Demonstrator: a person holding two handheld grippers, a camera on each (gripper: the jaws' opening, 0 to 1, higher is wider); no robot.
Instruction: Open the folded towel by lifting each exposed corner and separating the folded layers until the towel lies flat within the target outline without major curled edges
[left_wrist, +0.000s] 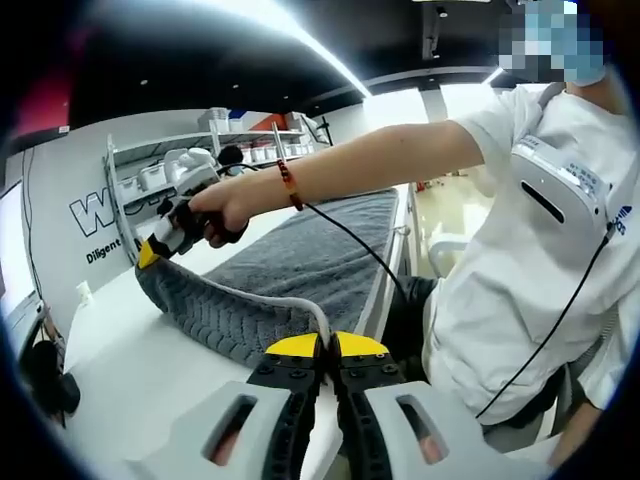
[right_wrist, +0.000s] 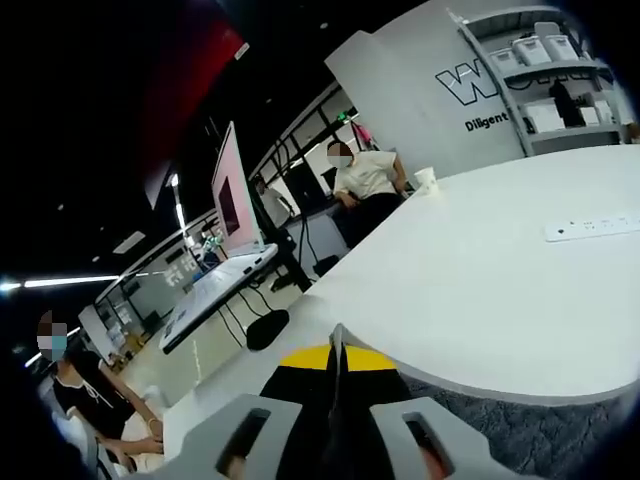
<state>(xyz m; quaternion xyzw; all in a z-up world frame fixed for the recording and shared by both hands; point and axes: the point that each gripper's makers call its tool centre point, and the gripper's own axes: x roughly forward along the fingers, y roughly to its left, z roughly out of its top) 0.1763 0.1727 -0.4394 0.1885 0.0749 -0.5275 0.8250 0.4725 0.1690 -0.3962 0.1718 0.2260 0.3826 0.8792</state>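
A: Where is the towel (left_wrist: 300, 260)?
B: Spread grey along the near edge of the white bench (left_wrist: 130, 370).
A: And the 2 grippers?
B: The left gripper (left_wrist: 328, 347) has its fingers clenched on the towel's near corner; the right gripper (left_wrist: 160, 240) pinches the far-left corner, lifted slightly.

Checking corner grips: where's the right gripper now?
In the left gripper view, the right gripper sits at left, pinching the grey towel's far corner above the white table.
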